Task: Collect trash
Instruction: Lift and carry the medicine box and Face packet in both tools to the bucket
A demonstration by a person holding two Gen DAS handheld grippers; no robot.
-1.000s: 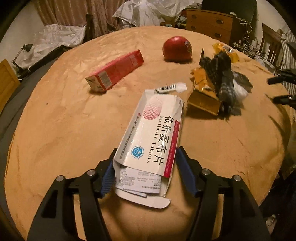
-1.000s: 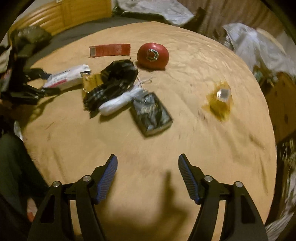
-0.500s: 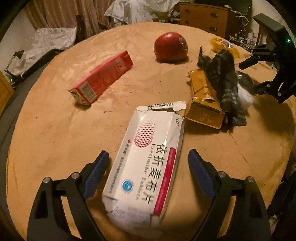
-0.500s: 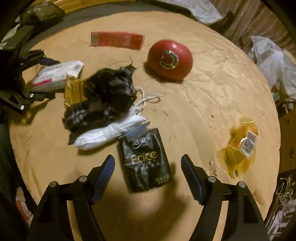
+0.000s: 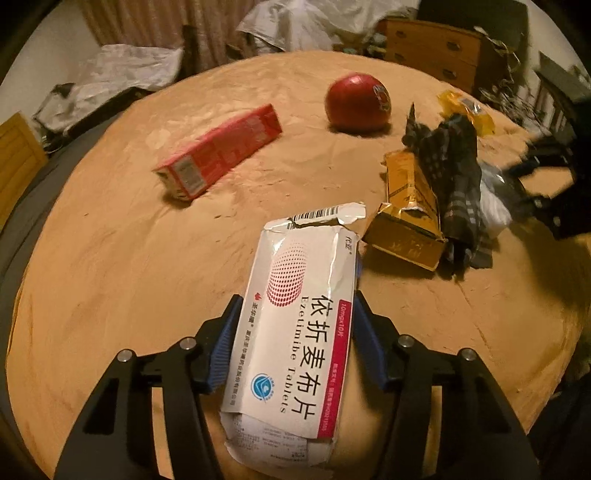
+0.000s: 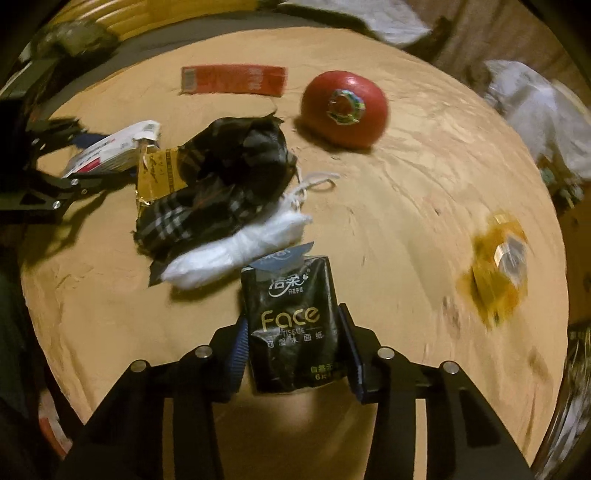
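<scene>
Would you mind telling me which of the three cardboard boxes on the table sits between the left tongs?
The white tablet box, torn open at both ends, lies between the closing left tongs. The red box and gold box lie farther off.

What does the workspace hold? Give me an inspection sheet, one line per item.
Surface: round table under a tan cloth.
Job's things: white tablet box, black tissue pack, red carton, gold wrapper, yellow wrapper, plaid bag, white bag.
Clutter: red apple.
Grippers: left gripper closing, pads against the tablet box; right gripper closing, pads against the tissue pack.
Cables: tangle beside the dresser.
Surroundings: curtains, crumpled sheeting.
</scene>
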